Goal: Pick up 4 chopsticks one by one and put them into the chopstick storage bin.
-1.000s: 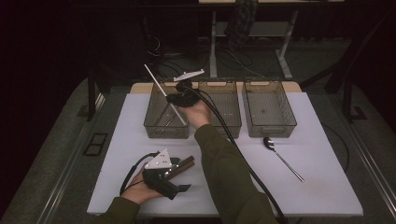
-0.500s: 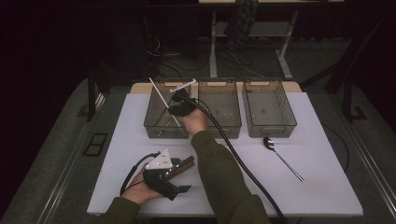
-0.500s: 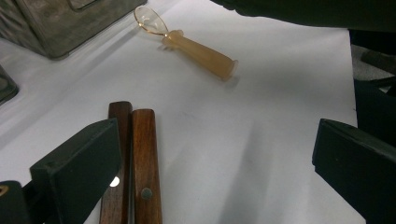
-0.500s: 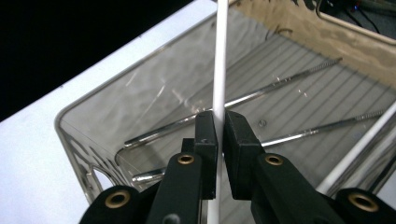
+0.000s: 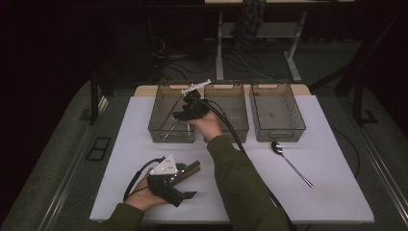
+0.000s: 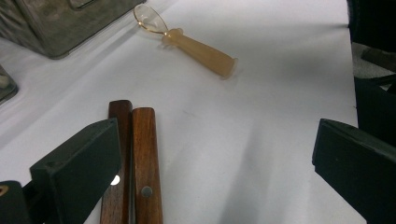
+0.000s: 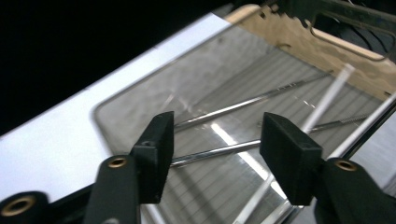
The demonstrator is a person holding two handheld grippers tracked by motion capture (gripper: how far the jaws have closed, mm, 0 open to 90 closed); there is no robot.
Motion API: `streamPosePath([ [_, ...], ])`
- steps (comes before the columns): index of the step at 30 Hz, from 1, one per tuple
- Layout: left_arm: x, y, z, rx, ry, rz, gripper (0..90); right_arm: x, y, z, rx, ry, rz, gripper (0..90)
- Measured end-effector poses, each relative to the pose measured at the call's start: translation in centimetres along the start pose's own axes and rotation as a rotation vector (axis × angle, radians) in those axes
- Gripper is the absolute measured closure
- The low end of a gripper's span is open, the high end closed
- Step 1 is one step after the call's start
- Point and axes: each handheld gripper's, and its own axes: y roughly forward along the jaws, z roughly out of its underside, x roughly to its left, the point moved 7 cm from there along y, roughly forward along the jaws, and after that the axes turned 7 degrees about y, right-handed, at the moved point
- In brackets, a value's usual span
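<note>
My right gripper [image 5: 185, 111] hangs over the left clear bin [image 5: 159, 130], reaching in from above. Its jaws have just been opening and stand open [image 7: 215, 140] with nothing between the pads. Thin metal rods [image 7: 224, 109] lie on the bin floor below them; one rod [image 5: 169, 130] leans along the floor of that bin. My left gripper [image 5: 169, 180] rests on the white sheet near the front edge, jaws open [image 6: 215, 149]. Two brown wooden handles [image 6: 137, 158] lie by its left jaw, apart from the pads; they show beside the gripper [image 5: 190, 168].
Two more clear bins stand in the back row, a middle bin [image 5: 231, 101] and a right bin [image 5: 276, 113]. A long-handled spoon [image 5: 291, 162] lies on the sheet at the right; an amber spoon [image 6: 196, 46] lies ahead of the left jaws. The right gripper's cable [image 5: 231, 130] trails over the forearm.
The right gripper held a long metal rod sticking up over the left bin; it has sunk toward the bin, opened, and the rod now lies inside. The left gripper has not moved.
</note>
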Motion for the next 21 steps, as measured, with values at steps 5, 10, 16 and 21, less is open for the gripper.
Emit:
streamPosePath([
  [5,0.0,0.0,0.0,0.001,-0.001,-0.002,0.0,-0.2,-2.5,0.7,-0.015,-0.018,-0.015,40.3],
  [10,0.0,0.0,-0.1,-0.006,-0.008,0.000,0.0,-0.5,-5.1,1.7,-0.031,-0.021,-0.038,37.2],
  [16,0.0,0.0,0.0,-0.004,-0.010,-0.005,0.0,-1.4,-7.7,3.3,-0.031,-0.039,-0.025,35.1],
  [21,0.0,0.1,0.0,-0.001,-0.011,-0.003,0.0,-2.1,-10.0,4.7,-0.050,-0.045,-0.024,35.1],
])
